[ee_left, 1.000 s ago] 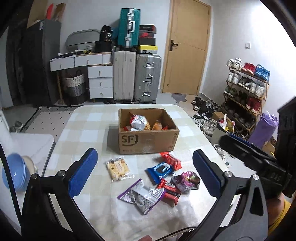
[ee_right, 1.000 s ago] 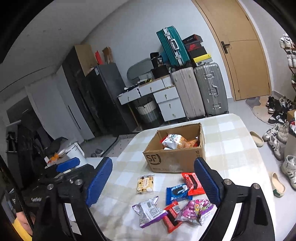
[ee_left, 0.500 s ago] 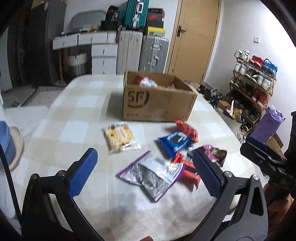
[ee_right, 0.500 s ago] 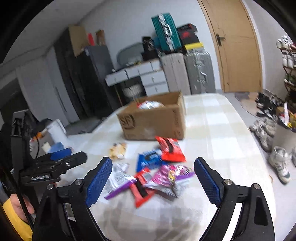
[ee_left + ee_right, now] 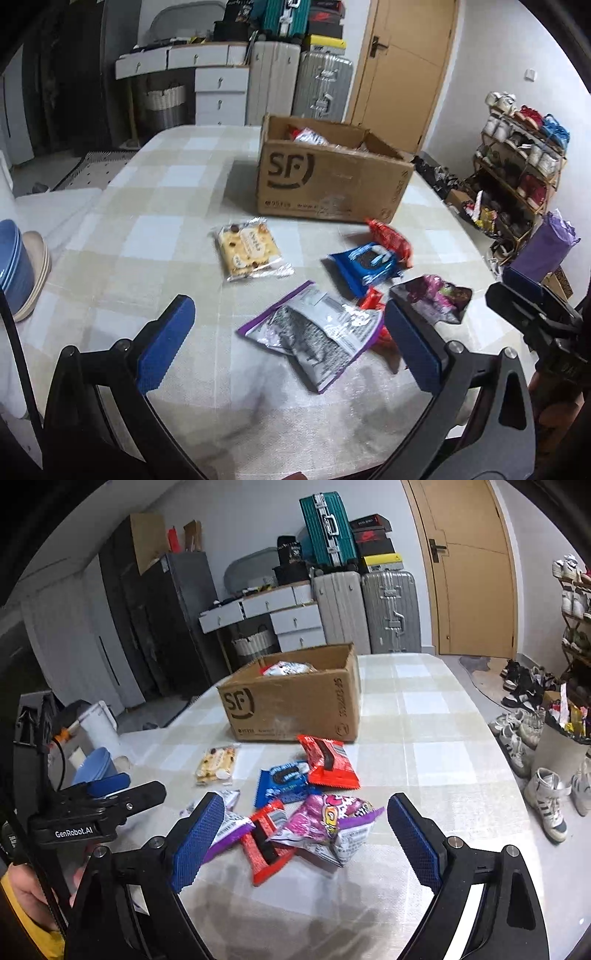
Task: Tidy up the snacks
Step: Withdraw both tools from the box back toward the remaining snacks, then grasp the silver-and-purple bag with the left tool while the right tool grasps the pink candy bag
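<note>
An open cardboard SF box (image 5: 332, 184) (image 5: 291, 705) stands mid-table with snack bags inside. Loose snacks lie in front of it: a yellow cookie pack (image 5: 247, 249) (image 5: 217, 764), a blue Oreo pack (image 5: 365, 264) (image 5: 284, 781), a red pack (image 5: 389, 238) (image 5: 327, 762), a silver-purple bag (image 5: 314, 334), a pink-purple candy bag (image 5: 328, 825) (image 5: 436, 297) and a red bar (image 5: 264, 845). My left gripper (image 5: 291, 349) is open and empty, low over the silver-purple bag. My right gripper (image 5: 306, 840) is open and empty, around the pink candy bag.
The checked tablecloth (image 5: 155, 229) covers the table. Blue and beige bowls (image 5: 18, 266) stand off its left edge. Suitcases (image 5: 369, 609), drawers and a door are behind. A shoe rack (image 5: 517, 166) and shoes on the floor are to the right.
Both grippers have dropped lower and moved forward toward the loose snacks, which now look larger and nearer. Both stay open. No snack has moved.
</note>
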### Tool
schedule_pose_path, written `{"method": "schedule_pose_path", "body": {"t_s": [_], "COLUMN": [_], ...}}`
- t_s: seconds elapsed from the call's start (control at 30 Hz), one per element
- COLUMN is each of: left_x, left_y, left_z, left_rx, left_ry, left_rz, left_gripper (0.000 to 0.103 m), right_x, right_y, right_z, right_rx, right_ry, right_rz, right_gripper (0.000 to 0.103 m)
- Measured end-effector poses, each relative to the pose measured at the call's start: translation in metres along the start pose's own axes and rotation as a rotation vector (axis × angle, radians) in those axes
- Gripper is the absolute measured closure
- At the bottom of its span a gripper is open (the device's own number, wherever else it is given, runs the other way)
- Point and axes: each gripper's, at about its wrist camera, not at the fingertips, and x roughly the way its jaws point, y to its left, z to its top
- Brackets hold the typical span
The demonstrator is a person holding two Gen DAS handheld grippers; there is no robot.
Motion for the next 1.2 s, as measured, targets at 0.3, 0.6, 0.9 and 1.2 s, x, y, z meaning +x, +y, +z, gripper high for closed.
{"method": "schedule_pose_path", "body": {"t_s": [0.3, 0.6, 0.9, 1.2], "left_x": [0.043, 0.076, 0.093, 0.088], "left_y": [0.023, -0.003, -0.024, -0.020], "left_z": [-0.010, -0.002, -0.008, -0.012], "left_rx": [-0.160, -0.224, -0.189, -0.121], "left_ry": [0.186, 0.226, 0.221, 0.228], "left_rz": [-0.018, 0.010, 0.131, 0.018], "left_gripper": [0.001, 0.001, 0.005, 0.054], "right_x": [0.031, 0.026, 0.026, 0.038], "right_y": [-0.024, -0.014, -0.027, -0.032], "right_z": [-0.007, -0.008, -0.007, -0.009], "right_rx": [0.120, 0.086, 0.126, 0.141], "right_ry": [0.128, 0.116, 0.130, 0.175], "right_rz": [-0.050, -0.034, -0.035, -0.031], "right_gripper": [0.011, 0.011, 0.011, 0.011]}}
